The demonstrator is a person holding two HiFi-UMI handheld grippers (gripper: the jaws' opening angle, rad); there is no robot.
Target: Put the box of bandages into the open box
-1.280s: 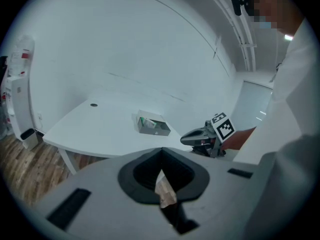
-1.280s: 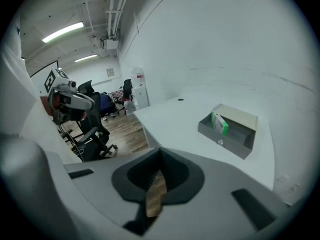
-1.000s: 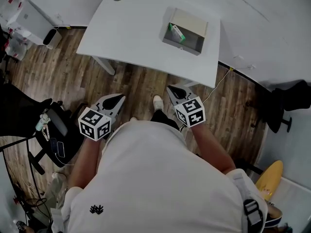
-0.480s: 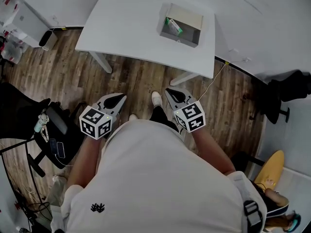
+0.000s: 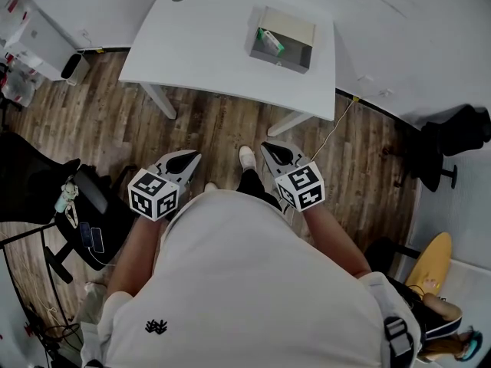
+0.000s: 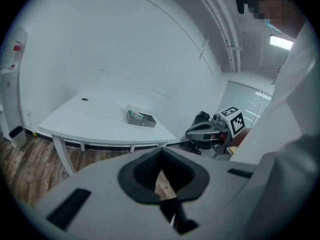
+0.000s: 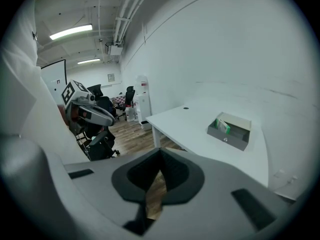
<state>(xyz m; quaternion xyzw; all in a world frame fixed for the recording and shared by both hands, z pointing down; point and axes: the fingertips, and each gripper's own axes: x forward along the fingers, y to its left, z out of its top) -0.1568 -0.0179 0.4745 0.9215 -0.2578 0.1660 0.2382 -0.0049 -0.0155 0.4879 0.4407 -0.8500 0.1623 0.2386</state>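
**Both grippers shut and empty, well back from the table; the bandages lie in the open box**

At the far left of the head view a white cabinet (image 5: 34, 33) stands against the wall. Below it a black office chair (image 5: 90, 198) sits on the wood floor (image 5: 222, 129), close to the person's left arm. The left gripper (image 5: 195, 156) hangs at waist height over the floor. Its own view shows the jaws pressed together with nothing between them.

The white table (image 5: 207, 44) fills the top middle, one leg (image 5: 157, 98) slanting down towards the floor. The grey open box (image 5: 280, 58) sits near the table's right end. The box of bandages (image 5: 270, 41), green and white, lies inside it against the left wall. A strip of floor and the table's near edge separate both grippers from the box.

The right gripper (image 5: 266, 146) is level with the left one, beside the person's white shoe (image 5: 247, 158), with its jaws likewise closed on nothing. Further right a thin cable (image 5: 334, 133) runs from the table's corner down to the floor. A second black chair (image 5: 453, 140) stands by the wall, and a yellow object (image 5: 426, 278) lies at the lower right.

Compared with a second ago, the table and box sit higher and smaller in the head view. The grippers have kept their places and stayed closed.
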